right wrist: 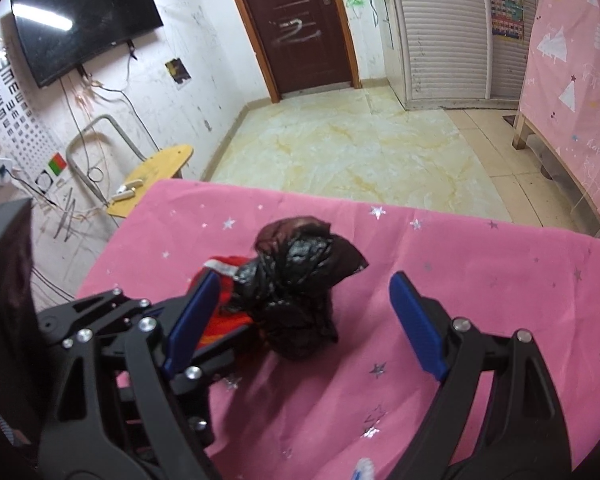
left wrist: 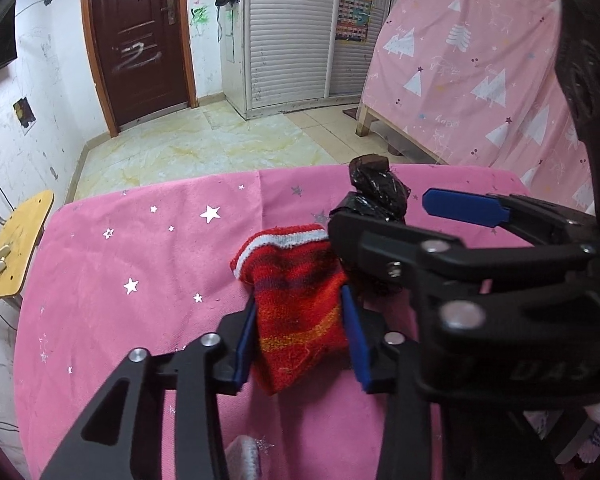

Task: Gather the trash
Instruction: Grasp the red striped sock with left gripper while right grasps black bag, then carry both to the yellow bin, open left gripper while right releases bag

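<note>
A red striped sock (left wrist: 300,312) with a white cuff lies on the pink starred cloth (left wrist: 140,280). My left gripper (left wrist: 300,340) is shut on the sock, its blue pads pressed on both sides. A crumpled black plastic bag (right wrist: 296,292) sits just beyond the sock; it also shows in the left wrist view (left wrist: 376,192). My right gripper (right wrist: 304,320) is open, its blue pads either side of the bag, not touching it. The right gripper (left wrist: 440,224) crosses in front of the left one. The sock (right wrist: 224,268) peeks out behind the bag's left side.
The cloth covers a table whose far edge (right wrist: 340,200) drops to a tiled floor. A yellow wooden chair (right wrist: 156,176) stands at the left. A pink-draped bed frame (right wrist: 572,100) is at the right. A white cloth item (left wrist: 244,456) lies near the front edge.
</note>
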`<state>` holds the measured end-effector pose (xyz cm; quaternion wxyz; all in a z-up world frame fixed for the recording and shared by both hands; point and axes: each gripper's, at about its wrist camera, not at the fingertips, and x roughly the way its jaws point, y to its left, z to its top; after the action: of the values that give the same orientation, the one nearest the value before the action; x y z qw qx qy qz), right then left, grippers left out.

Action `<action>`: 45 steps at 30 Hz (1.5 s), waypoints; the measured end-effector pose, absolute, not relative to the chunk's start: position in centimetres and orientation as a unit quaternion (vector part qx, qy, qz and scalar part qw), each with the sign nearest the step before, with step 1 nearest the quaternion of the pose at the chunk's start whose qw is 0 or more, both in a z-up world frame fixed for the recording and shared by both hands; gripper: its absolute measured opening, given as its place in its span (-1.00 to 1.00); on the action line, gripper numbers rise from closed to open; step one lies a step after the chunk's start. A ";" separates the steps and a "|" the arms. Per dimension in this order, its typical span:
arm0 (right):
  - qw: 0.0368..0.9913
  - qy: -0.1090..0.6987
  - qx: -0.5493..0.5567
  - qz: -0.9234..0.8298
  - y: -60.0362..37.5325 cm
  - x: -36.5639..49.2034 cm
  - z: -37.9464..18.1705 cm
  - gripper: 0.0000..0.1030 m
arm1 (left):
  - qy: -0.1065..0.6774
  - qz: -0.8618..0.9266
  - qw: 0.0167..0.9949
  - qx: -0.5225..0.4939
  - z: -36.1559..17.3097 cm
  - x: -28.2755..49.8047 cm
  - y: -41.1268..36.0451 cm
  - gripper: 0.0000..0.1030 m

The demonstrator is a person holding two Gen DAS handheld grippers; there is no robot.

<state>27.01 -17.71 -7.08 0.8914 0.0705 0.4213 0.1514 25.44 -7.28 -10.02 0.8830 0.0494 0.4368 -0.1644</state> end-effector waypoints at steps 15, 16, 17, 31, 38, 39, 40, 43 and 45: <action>0.892 0.420 0.076 0.149 -17.8 26.6 -7.3 -0.43 | 0.426 -0.165 0.889 0.037 -9.1 24.1 -6.9 -0.77; 0.894 0.416 0.078 0.150 -18.0 26.3 -7.1 -0.43 | 0.425 -0.163 0.890 0.036 -9.1 24.0 -6.7 -0.77; 0.896 0.410 0.079 0.149 -18.2 25.9 -6.8 -0.43 | 0.423 -0.158 0.892 0.036 -8.8 23.8 -6.6 -0.77; 0.915 0.359 0.105 0.150 -21.2 21.2 -2.7 -0.43 | 0.381 -0.158 0.910 0.050 -3.9 19.2 -8.1 -0.77; 0.928 0.321 0.135 0.134 -25.9 17.7 -0.7 -0.43 | 0.359 -0.177 0.914 0.075 -1.6 16.3 -11.7 -0.77; 0.930 0.314 0.142 0.129 -27.1 17.0 -0.4 -0.43 | 0.356 -0.180 0.914 0.077 -1.3 15.9 -12.3 -0.77; 0.931 0.311 0.146 0.126 -27.7 16.5 -0.3 -0.42 | 0.353 -0.184 0.914 0.081 -1.0 15.5 -13.1 -0.77; 0.935 0.297 0.160 0.109 -30.7 14.8 0.0 -0.42 | 0.346 -0.198 0.913 0.090 -0.4 14.3 -15.6 -0.77; 0.937 0.291 0.168 0.097 -32.6 13.6 0.0 -0.42 | 0.343 -0.210 0.910 0.096 -0.1 13.7 -17.2 -0.77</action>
<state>13.64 -32.56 -0.01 0.9369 0.1683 0.2907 0.0969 13.70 -17.21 -0.14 0.9105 0.0963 0.3433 -0.2096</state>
